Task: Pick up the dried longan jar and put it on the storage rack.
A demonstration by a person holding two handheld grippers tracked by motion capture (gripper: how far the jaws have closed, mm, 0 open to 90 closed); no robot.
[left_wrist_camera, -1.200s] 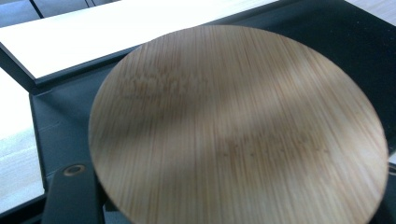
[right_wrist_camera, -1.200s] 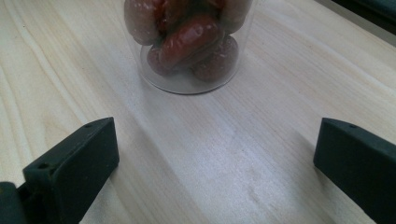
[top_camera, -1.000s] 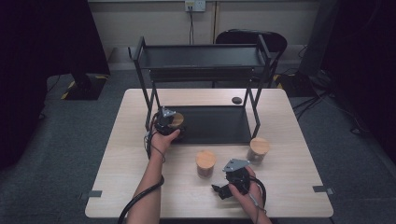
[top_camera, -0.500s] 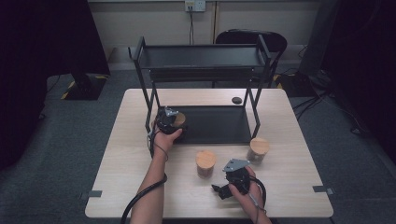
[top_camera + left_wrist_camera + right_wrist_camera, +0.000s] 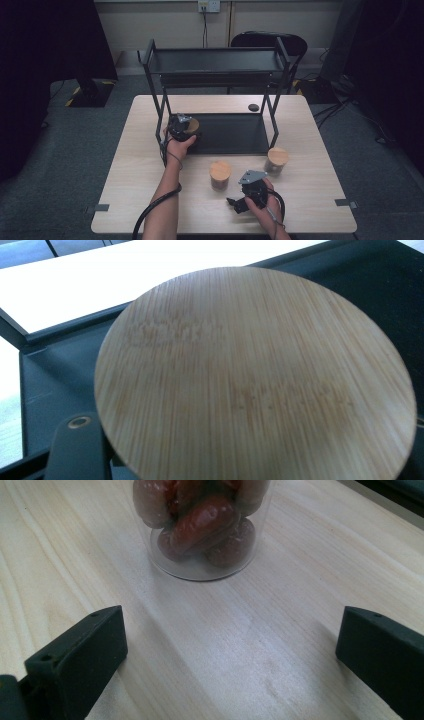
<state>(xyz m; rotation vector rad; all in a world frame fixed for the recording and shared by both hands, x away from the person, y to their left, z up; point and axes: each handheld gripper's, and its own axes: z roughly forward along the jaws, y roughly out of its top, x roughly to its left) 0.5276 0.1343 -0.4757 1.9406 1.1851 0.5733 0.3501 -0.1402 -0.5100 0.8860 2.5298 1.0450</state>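
Bamboo lid (image 5: 255,375) hides the clamped left gripper's (image 5: 181,127) jaws; right gripper (image 5: 230,650) spread before dates jar (image 5: 200,530).

A two-tier rack (image 5: 272,102) stands on the tabletop (image 5: 125,170); one lidded jar (image 5: 192,125) sits on its lower shelf, two jars (image 5: 220,175) before it.

- light wood table (image 5: 140,165) on grey carpet floor (image 5: 60,170)
- black two-tier shelf rack (image 5: 215,62) on it
- beige wall (image 5: 165,20), wall socket (image 5: 209,5)
- dark chair (image 5: 267,40) behind
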